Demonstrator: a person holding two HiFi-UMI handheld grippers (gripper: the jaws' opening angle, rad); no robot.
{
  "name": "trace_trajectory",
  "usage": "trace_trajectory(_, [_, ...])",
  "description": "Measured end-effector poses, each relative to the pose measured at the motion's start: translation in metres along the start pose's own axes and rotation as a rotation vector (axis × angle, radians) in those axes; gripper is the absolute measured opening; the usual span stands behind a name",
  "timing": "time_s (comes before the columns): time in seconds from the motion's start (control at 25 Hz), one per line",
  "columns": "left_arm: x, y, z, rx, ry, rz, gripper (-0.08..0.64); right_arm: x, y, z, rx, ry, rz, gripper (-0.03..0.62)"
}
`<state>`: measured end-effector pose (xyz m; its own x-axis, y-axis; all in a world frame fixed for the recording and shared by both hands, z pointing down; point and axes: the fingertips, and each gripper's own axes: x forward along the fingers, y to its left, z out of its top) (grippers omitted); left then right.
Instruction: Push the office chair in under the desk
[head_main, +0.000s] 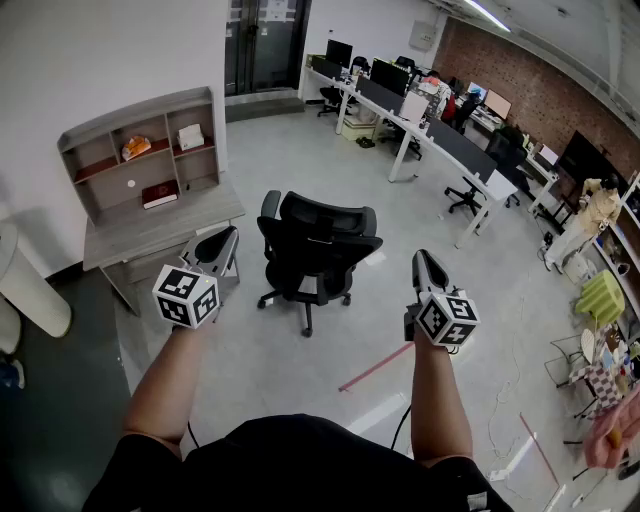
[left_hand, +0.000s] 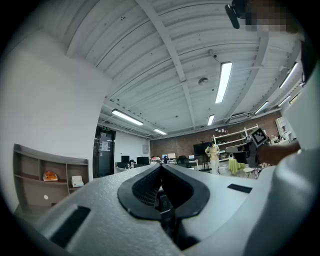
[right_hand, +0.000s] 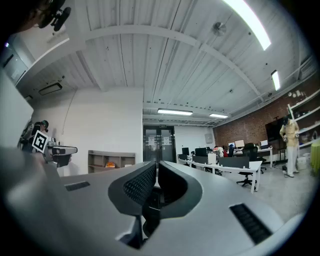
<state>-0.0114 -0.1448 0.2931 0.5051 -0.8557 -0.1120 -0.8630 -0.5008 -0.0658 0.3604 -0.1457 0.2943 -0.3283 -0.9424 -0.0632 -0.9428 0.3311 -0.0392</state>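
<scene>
A black office chair (head_main: 315, 250) stands on the grey floor with its back towards me, a short way right of the grey desk (head_main: 160, 232) and its shelf hutch (head_main: 140, 150). It is apart from the desk, not under it. My left gripper (head_main: 228, 238) hovers shut and empty between the desk's corner and the chair's left side. On the chair's right, my right gripper (head_main: 422, 258) also hangs shut and empty. Neither touches the chair. Both gripper views point level over the room: the left gripper (left_hand: 161, 167) and the right gripper (right_hand: 155, 164) show pressed jaws, and the chair is hidden.
A long row of white desks (head_main: 440, 140) with monitors and black chairs runs along the back right. A pink strip (head_main: 375, 368) lies on the floor by my right arm. Clutter and a green object (head_main: 600, 297) line the right wall. A glass door (head_main: 265, 45) is at the back.
</scene>
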Motion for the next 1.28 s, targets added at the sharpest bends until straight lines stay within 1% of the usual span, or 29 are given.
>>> trace_trajectory(0.16, [0.011,-0.017,-0.003,0.003,0.016,0.002,0.015,-0.005,-0.019,-0.005,0.007,0.004,0.007,0.02])
trace_trajectory(0.36, [0.024,-0.041,-0.005,0.01,0.035,0.012,0.015,-0.008,-0.043,-0.011,0.016,0.005,0.042,0.018])
trace_trajectory(0.56, [0.031,-0.064,-0.003,0.029,0.056,0.021,0.015,-0.016,-0.061,-0.011,0.051,-0.013,0.07,0.02])
trace_trajectory(0.8, [0.036,-0.073,-0.013,0.022,0.082,0.028,0.015,-0.025,-0.073,-0.02,0.029,-0.005,0.082,0.02])
trace_trajectory(1.0, [0.046,-0.078,-0.009,0.029,0.081,0.017,0.015,-0.026,-0.079,-0.027,0.031,0.013,0.072,0.02])
trace_trajectory(1.12, [0.052,-0.076,-0.01,0.027,0.072,0.008,0.015,-0.023,-0.082,-0.032,0.029,0.027,0.058,0.02])
trace_trajectory(1.28, [0.06,-0.065,-0.019,0.004,0.067,-0.001,0.015,-0.015,-0.08,-0.032,0.012,0.042,0.043,0.02])
